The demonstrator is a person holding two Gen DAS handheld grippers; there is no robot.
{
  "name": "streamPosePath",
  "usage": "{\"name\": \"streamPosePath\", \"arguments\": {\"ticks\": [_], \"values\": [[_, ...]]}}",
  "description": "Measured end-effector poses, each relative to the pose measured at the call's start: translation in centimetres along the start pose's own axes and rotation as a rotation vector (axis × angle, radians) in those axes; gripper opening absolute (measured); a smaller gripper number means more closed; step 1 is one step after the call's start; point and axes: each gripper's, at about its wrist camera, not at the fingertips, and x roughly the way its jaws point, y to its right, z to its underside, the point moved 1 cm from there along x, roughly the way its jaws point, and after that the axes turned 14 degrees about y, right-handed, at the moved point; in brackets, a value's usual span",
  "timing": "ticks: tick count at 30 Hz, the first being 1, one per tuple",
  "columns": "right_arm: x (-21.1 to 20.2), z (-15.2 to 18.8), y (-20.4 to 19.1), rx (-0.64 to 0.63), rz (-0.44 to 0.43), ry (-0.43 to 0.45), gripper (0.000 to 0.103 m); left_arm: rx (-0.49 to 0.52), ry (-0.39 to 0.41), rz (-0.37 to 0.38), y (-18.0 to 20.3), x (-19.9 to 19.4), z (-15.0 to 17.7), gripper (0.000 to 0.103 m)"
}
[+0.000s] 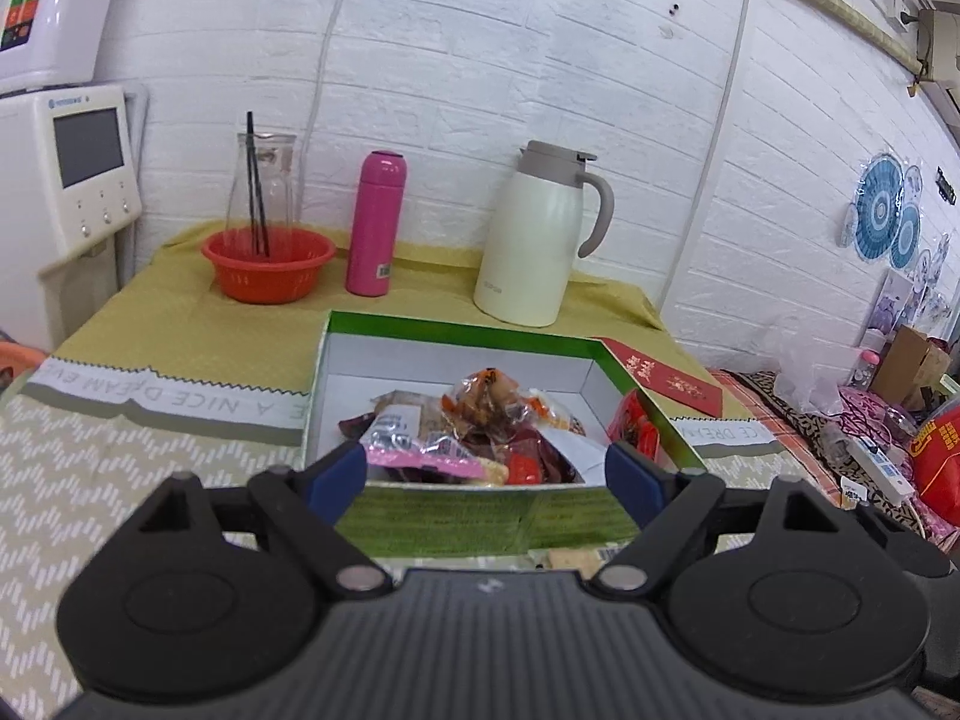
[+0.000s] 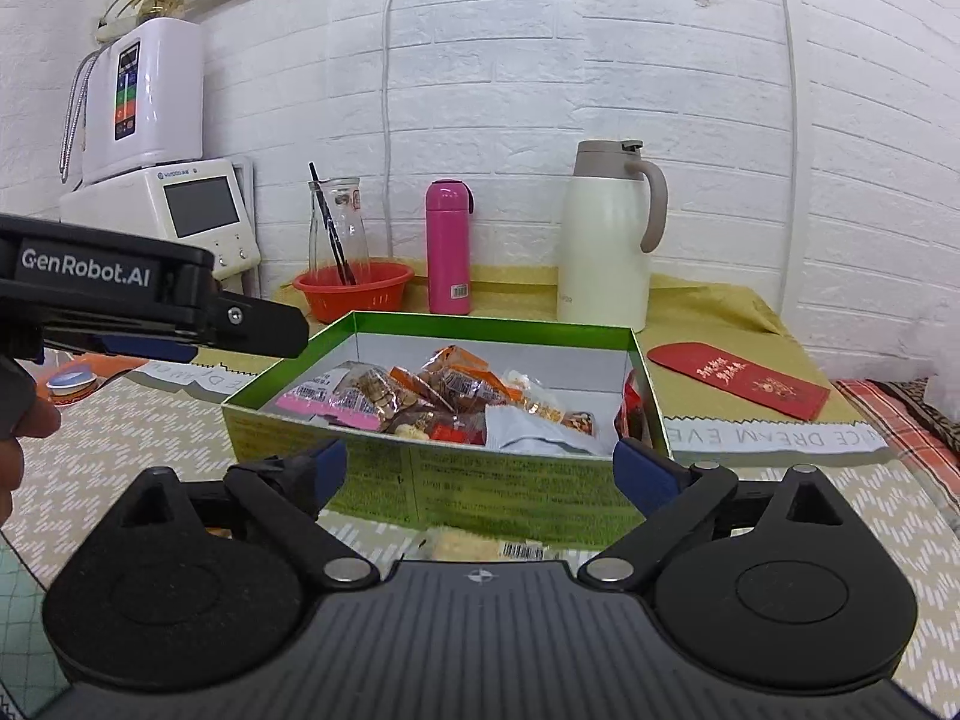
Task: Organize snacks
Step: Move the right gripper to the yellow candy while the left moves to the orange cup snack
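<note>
A green box with a white inside stands on the table and holds several snack packets. My left gripper is open in front of the box's near wall, with nothing between its blue pads. In the right wrist view the left gripper shows from the side, hanging over the table left of the box. My right gripper is open too, wide, just before the box's near wall, and holds nothing. One more pale packet lies on the cloth right in front of the box.
At the back stand an orange basket with a glass carafe, a pink flask and a cream thermos jug. A red envelope lies right of the box. White appliances fill the left side.
</note>
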Motion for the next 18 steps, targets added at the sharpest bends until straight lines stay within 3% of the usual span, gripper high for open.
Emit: {"name": "streamPosePath", "arguments": {"ticks": [9,12,18], "values": [[-4.9,3.9,-0.4,-0.005,0.015,-0.063,0.103,0.005,-0.073,-0.035,-0.5,-4.2,5.1,0.086],[-6.1,4.9,-0.2,-0.018,0.006,-0.088,0.103,-0.026,-0.114,0.007,-0.6,-4.8,6.6,0.085],[-6.4,5.8,2.1,-0.027,0.086,-0.127,0.103,-0.007,-0.147,0.113,1.5,-4.6,8.6,0.085]]}}
